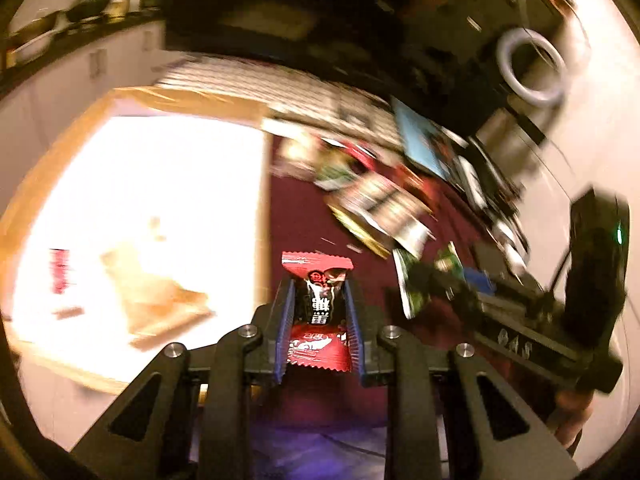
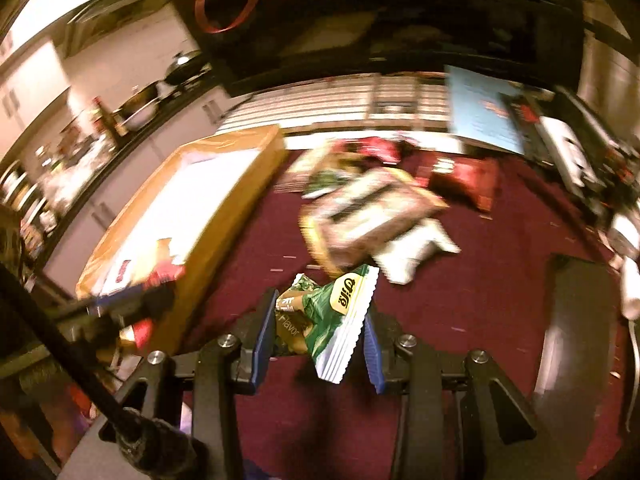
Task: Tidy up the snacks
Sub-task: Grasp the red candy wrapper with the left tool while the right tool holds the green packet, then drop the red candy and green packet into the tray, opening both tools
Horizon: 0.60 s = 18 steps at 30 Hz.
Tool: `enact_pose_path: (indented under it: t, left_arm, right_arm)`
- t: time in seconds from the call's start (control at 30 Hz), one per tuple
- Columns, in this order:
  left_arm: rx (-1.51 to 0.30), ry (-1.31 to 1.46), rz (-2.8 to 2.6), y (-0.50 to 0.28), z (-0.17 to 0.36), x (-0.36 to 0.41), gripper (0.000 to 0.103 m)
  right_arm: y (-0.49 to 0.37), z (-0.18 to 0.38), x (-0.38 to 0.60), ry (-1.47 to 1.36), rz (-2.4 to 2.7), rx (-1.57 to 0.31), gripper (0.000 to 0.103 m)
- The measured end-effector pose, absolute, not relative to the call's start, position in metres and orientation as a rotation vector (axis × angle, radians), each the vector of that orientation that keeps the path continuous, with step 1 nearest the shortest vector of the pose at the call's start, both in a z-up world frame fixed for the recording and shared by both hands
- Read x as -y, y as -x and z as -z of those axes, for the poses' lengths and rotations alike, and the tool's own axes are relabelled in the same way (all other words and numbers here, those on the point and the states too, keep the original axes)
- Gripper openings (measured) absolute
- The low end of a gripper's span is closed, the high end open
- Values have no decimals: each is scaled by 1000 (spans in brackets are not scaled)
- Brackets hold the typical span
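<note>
**A:** ok so we've got a snack in each hand. The left gripper (image 1: 319,312) is clamped on a red-and-black snack packet (image 1: 318,316), jaws nearly closed with the packet squeezed between the blue pads, held up over the edge where the cardboard box (image 1: 248,110) meets the cloth. The right gripper (image 2: 316,332) has a green snack bag (image 2: 340,320) pinched a bit wider, and the bag sits crooked between the jaws, hanging over the cloth.

**B:** that green one worries us. It's gripped near one crimped end and tilted, so a quick swing could probably slip it out. Both views are smeared with motion too, so we're not going slow.

**A:** yeah, and the two grippers are near each other by the box wall, so a bump looks possible if both head in together.

**B:** surroundings: dark red tablecloth (image 2: 460,300), a loose pile of snack packs (image 2: 368,208) further back on it, and the box already holds a few items, washed out by glare. Kitchen counter with pots (image 2: 176,72) behind.
</note>
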<state>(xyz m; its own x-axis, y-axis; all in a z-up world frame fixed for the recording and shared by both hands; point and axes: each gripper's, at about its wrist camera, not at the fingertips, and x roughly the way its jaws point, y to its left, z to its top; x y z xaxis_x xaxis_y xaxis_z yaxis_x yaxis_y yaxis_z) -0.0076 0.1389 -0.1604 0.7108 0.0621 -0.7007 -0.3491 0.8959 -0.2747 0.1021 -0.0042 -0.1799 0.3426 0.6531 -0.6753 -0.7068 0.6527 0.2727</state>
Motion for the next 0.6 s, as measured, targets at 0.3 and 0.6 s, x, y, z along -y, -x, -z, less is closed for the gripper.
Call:
enact_pose_path:
  t: [0.3,0.6]
  left_arm:
    - [-663,389,-526,43,135,-210,26]
    - [-693,385,-626,37,153,-245,27]
  right_arm:
    - [-83,162,-79,134,-1082,-815,38]
    - [-84,169,-155,233,-1135,-844,38]
